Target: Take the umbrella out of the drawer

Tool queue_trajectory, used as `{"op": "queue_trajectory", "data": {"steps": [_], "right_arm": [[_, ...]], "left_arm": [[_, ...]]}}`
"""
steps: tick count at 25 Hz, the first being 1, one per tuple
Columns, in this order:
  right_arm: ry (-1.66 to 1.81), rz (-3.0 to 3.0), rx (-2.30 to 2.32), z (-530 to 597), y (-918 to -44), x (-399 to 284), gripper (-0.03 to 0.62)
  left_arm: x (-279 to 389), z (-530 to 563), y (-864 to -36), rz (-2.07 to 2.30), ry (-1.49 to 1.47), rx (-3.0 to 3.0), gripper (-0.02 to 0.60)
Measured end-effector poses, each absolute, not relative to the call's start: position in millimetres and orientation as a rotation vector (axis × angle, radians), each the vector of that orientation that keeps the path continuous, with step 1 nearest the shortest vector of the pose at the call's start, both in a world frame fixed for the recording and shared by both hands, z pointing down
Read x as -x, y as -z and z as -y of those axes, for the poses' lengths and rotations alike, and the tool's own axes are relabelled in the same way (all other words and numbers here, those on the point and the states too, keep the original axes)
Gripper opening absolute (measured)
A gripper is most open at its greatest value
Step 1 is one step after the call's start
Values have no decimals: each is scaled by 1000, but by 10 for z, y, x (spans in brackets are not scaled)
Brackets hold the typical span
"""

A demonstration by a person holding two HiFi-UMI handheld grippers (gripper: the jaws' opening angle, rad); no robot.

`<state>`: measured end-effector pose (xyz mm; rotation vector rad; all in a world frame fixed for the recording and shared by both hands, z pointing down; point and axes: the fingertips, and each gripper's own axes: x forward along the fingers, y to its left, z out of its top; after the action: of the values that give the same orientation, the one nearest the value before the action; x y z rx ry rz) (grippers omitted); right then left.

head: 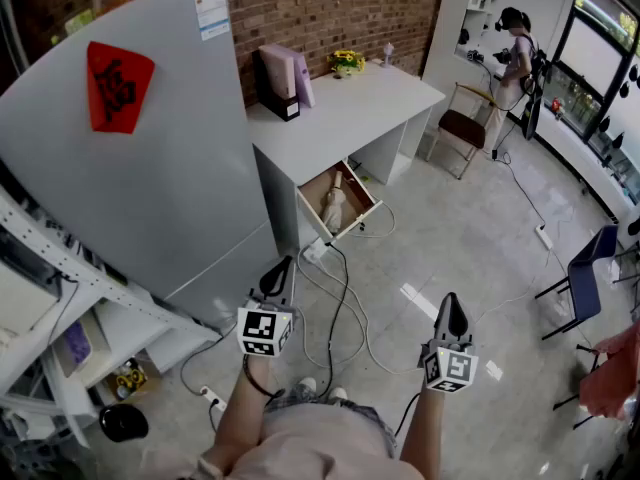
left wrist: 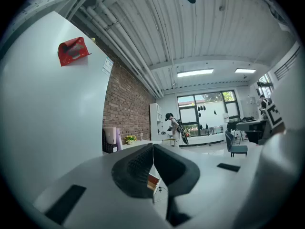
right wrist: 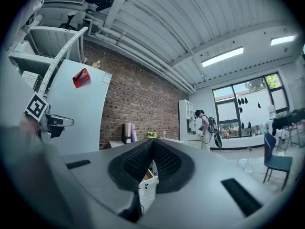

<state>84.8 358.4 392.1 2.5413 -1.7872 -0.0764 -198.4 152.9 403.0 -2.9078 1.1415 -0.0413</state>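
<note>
The drawer (head: pixel 340 201) under the white desk (head: pixel 340 108) stands pulled out, far ahead of me. In it lies a beige folded umbrella (head: pixel 332 204), its handle toward the desk. My left gripper (head: pixel 277 277) and right gripper (head: pixel 451 315) hover level over the floor, well short of the drawer, side by side. On each the jaws are shut, with nothing between them. In the left gripper view the shut left gripper (left wrist: pixel 153 149) points at the drawer (left wrist: pixel 153 180). The right gripper view shows the shut right gripper (right wrist: pixel 152 144) with the drawer (right wrist: pixel 145 174) low beneath it.
A big grey cabinet (head: pixel 150 178) with a red sign stands left of the desk. Cables (head: pixel 335 313) trail over the floor between me and the drawer. File boxes (head: pixel 284 80) and flowers (head: pixel 347 62) sit on the desk. A brown chair (head: pixel 463 128), a blue chair (head: pixel 584 280) and a person (head: pixel 516 63) are to the right.
</note>
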Motion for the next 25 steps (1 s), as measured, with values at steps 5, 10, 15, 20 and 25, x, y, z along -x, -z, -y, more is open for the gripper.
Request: {"op": "queue_trajectory", "data": {"steps": [5, 10, 15, 20, 25], "right_arm": [[68, 1784, -2546, -3597, -3939, -852, 15], [62, 1789, -2551, -3596, -3955, -843, 15], [57, 1799, -2550, -3589, -3944, -827, 15], [45, 1834, -2548, -3575, -3946, -802, 17], [38, 1896, -2549, -3571, -3930, -762, 17]], "left_arm": [[1980, -1545, -4038, -1140, 41, 2911, 26], [1976, -1543, -4041, -1140, 41, 2915, 26], [1962, -1542, -4024, -1139, 35, 2919, 26], [1950, -1537, -4043, -1133, 38, 2924, 26], [1932, -1548, -4041, -1123, 39, 2928, 26]]}}
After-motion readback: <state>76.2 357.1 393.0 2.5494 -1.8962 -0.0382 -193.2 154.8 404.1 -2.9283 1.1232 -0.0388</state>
